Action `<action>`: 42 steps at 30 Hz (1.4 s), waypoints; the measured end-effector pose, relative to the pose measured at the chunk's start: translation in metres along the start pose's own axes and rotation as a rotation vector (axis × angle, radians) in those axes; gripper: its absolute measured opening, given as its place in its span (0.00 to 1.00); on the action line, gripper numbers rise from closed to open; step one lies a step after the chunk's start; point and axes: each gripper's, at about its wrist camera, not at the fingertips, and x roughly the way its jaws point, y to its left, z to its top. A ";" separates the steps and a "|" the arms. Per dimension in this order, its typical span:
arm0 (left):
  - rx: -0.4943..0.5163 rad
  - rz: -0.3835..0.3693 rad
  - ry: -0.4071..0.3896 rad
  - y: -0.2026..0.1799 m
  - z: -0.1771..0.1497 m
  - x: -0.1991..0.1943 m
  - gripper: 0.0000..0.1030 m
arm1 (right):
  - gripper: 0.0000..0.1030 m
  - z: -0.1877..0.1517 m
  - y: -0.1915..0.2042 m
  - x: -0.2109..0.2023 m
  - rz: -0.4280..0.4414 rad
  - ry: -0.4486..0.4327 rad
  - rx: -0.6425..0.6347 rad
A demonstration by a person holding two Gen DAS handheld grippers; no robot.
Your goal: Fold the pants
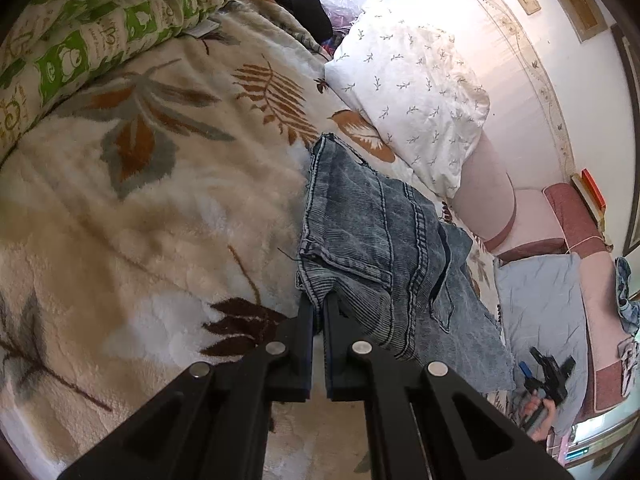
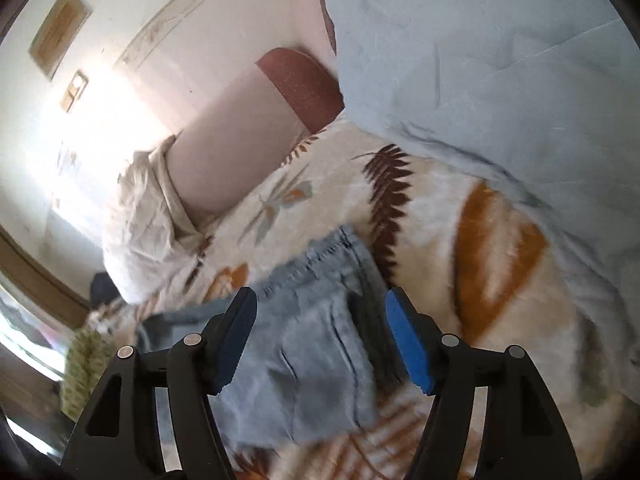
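On the bed, near its pillow edge in the left wrist view, the left gripper [image 1: 318, 300] is pinched shut on a corner of the folded pants [image 1: 372, 236]; keep that pinch steady. In the right wrist view, the right gripper [image 2: 320, 332] hangs open above the denim, gripping nothing; square the edges before letting go.

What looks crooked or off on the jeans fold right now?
The jeans lie folded on the leaf-print blanket, but the layers don't line up: a paler under-layer sticks out past the top fold. The left gripper is shut on a fold edge; the right gripper is open above the denim.
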 end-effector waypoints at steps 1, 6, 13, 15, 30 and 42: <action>0.004 0.002 0.000 -0.001 0.000 0.000 0.06 | 0.65 0.003 0.002 0.010 -0.024 0.019 -0.009; 0.016 0.010 0.005 -0.002 0.002 0.000 0.06 | 0.64 0.008 0.010 0.070 -0.094 0.141 -0.041; 0.024 0.008 0.016 0.002 0.002 0.000 0.07 | 0.28 -0.003 0.038 0.107 -0.251 0.266 -0.229; 0.013 0.006 0.022 0.004 0.002 0.001 0.07 | 0.22 -0.005 0.042 0.100 -0.245 0.287 -0.238; 0.022 0.032 -0.017 -0.007 0.000 0.003 0.09 | 0.19 0.028 0.065 0.078 -0.263 -0.055 -0.234; -0.035 0.144 -0.052 0.002 0.000 0.006 0.48 | 0.23 0.016 0.043 0.117 -0.462 0.003 -0.246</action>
